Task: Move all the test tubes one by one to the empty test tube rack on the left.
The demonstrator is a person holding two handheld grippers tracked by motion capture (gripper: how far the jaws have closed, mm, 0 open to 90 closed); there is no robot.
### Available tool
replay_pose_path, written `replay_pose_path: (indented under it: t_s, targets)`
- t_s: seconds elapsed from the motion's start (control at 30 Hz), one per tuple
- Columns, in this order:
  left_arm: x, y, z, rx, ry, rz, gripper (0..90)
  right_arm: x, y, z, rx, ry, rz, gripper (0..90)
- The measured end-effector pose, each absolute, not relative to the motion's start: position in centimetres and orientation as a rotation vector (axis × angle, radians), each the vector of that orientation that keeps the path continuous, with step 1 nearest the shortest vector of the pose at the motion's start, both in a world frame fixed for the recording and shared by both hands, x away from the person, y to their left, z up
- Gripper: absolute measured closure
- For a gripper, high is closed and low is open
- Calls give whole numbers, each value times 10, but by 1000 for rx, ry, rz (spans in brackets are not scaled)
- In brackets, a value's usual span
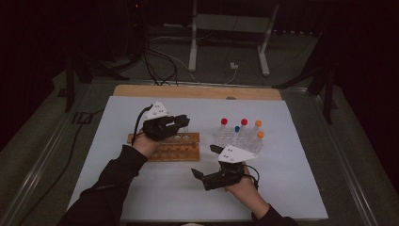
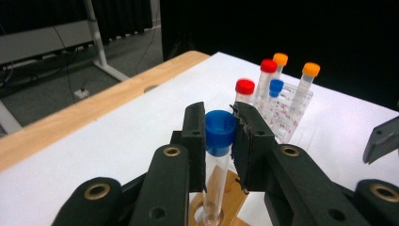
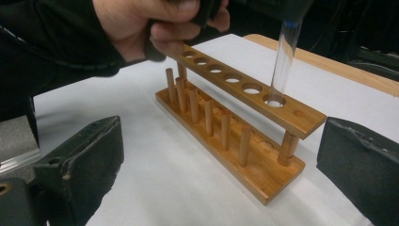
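Over the wooden rack (image 3: pixel 244 136), clear blue-capped tube (image 2: pixel 219 141) pinched by the left gripper (image 2: pixel 220 136), its foot in the end hole (upright), right gripper (image 1: pixel 207 165) gaping empty, five capped tubes in the clear rack (image 2: pixel 294 113).

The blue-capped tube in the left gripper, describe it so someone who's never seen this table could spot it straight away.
Start at the wooden rack on the left half of the white table. Above its right end hangs the left gripper, shut on the blue-capped tube, whose clear lower end enters an end hole of the rack. Unlike the capped tubes in the clear plastic rack, it stands apart and is gripped by its cap.
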State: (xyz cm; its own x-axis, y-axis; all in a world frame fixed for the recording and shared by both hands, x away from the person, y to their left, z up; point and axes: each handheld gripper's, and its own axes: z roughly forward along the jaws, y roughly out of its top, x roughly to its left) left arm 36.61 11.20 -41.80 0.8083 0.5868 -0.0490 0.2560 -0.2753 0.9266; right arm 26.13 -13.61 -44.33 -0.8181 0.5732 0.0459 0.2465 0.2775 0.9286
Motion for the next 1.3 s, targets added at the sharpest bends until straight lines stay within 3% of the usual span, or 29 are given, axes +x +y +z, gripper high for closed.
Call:
replay_pose_path:
  t_s: [0.5, 1.2, 1.3]
  targets:
    - [364, 111, -449, 1899, 694, 335, 771, 264, -133, -451, 677, 2315, 1500, 8]
    - [365, 106, -455, 1946, 684, 349, 767, 265, -146, -439, 724, 2217, 1531, 9]
    - [365, 107, -454, 1939, 677, 337, 720, 267, -153, -431, 739, 2209, 1522, 10]
